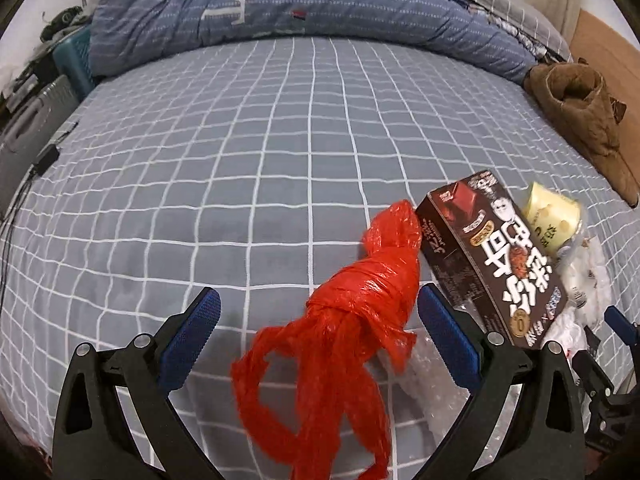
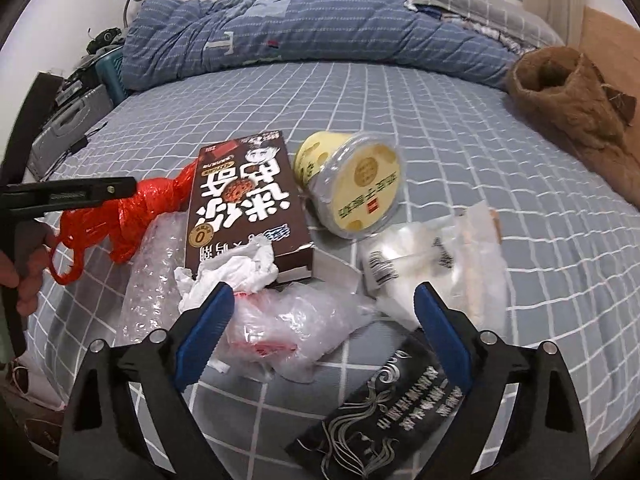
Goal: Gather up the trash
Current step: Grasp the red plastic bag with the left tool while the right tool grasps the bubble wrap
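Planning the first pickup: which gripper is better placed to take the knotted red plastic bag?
Left. The left gripper stands open around the red plastic bag; the right gripper is over clear wrappers.

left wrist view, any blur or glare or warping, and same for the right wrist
Left wrist view: red plastic bag glossy with small highlights, its lower loops smeared; bedsheet grid bows outward. Right wrist view: sharper, the yellow cup lid shows slight sheen, dark corners.

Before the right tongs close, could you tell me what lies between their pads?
A crumpled clear plastic bag lies on the bedsheet there; the right wrist view shows it.
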Available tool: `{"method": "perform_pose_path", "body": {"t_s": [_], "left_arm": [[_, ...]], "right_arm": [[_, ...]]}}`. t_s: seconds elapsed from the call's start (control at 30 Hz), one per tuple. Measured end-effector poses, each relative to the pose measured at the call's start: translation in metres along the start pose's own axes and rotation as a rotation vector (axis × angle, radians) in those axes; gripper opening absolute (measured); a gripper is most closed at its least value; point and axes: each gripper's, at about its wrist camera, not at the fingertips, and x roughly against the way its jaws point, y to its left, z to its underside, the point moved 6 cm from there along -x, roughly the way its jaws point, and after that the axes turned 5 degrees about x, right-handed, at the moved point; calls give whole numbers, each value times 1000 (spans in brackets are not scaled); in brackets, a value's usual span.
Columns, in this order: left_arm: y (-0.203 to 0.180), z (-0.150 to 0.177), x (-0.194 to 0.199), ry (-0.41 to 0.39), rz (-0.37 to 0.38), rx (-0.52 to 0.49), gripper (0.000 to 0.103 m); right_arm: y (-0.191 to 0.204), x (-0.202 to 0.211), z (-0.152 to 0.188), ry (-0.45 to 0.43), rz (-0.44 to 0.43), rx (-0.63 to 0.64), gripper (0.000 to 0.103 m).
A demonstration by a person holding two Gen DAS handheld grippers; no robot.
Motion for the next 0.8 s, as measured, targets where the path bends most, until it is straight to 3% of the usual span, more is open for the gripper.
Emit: {"method": "perform_pose_path", "body": {"t_s": [0.33,0.5,0.6,0.8], "left_arm": [[-7,9,-26,33,-5,-4,92],[-17,11,-30,54,19,-36,77],[-25,13,-35,83,61,-48,58],[-31,15,-34,75,55,-56,46]], "right_arm": [[16,-6,10,24,-86,0,71],[30,-10,18,50,-111,39,57],[34,-9,19,44,-107,55,52],[33,-5,19,39,-105,45,50]]}}
